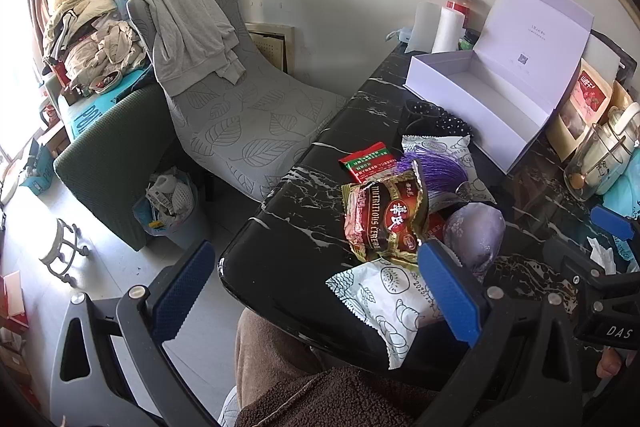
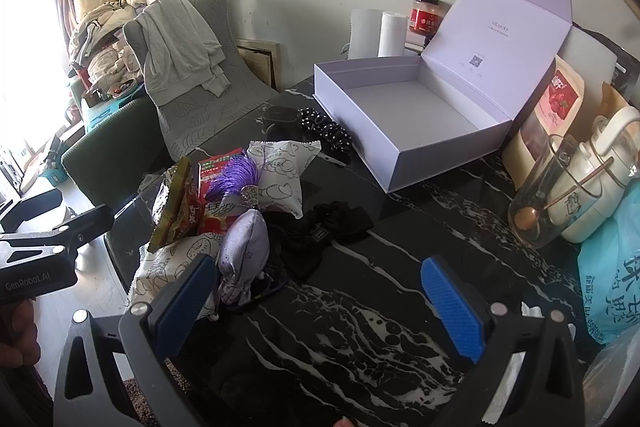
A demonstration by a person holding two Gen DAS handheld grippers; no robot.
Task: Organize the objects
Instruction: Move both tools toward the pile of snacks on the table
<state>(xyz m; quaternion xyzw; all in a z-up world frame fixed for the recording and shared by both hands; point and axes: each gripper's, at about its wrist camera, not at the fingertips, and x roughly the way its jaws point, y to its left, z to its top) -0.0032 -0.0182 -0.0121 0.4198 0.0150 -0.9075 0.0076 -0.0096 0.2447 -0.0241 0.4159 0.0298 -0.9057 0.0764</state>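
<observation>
With both the left gripper [image 1: 316, 291] and right gripper [image 2: 316, 301] spread wide and empty, reach the lavender pouch [image 2: 244, 243] just ahead-left of the right one, squarely, toward the open box [image 2: 408, 115] beyond.

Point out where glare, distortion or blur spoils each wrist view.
Left wrist view: daylight blows out the window at the left edge, and the fisheye bends the black marble table. Right wrist view: the same window is washed out, the open white box looks bowed, and the picture corners go dark.
</observation>
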